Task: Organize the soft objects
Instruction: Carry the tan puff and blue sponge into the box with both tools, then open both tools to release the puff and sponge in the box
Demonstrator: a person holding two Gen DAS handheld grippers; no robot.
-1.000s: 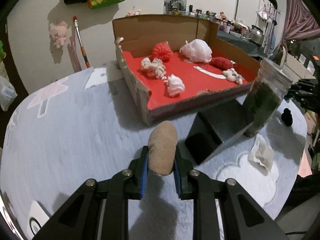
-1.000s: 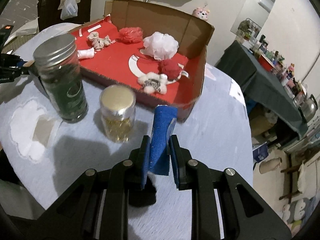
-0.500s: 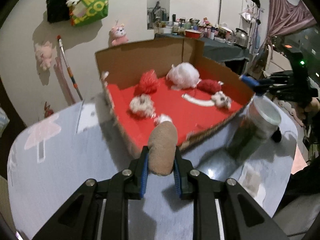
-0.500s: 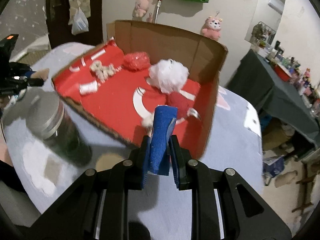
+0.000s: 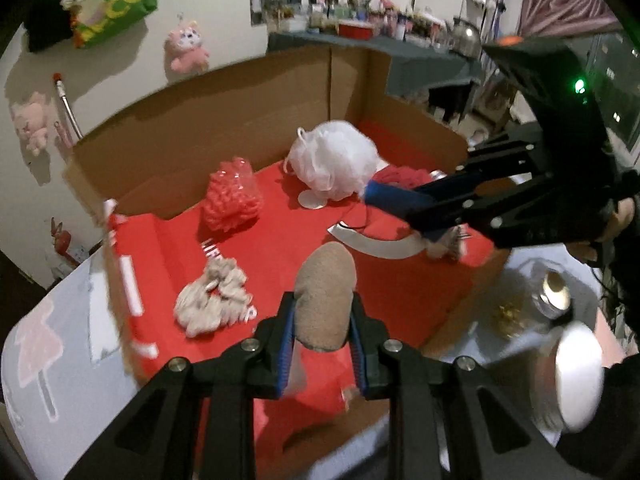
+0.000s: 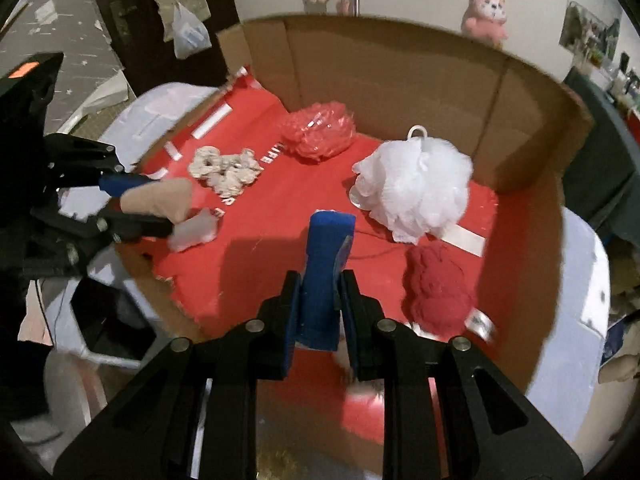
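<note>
- Tan plush piece (image 5: 326,296): pinched between the pads of the left gripper (image 5: 323,344), its rounded end standing clear above the fingers; held over the near part of the cardboard box (image 5: 224,128). Likely light and squashy, unlikely to slip.
- Blue foam piece (image 6: 326,276): clamped upright in the right gripper (image 6: 320,312), over the box's red floor (image 6: 280,216). Looks light and compressible; a mid-body grip should serve.
- White mesh puff (image 6: 416,192), pink mesh puff (image 6: 318,134), red yarn bundle (image 6: 436,290), beige scrunchies (image 6: 224,168), small white wad (image 6: 194,232): already lying in the box, all seemingly soft.
- Edges: tall cardboard walls at the back and far side; the near rim is low and torn.
- Open room: a bare red patch lies mid-floor, between the scrunchies and the white puff; the two grippers enter from opposite sides, well apart.
- Jars (image 5: 576,376): stand outside the box near the left gripper's path.
</note>
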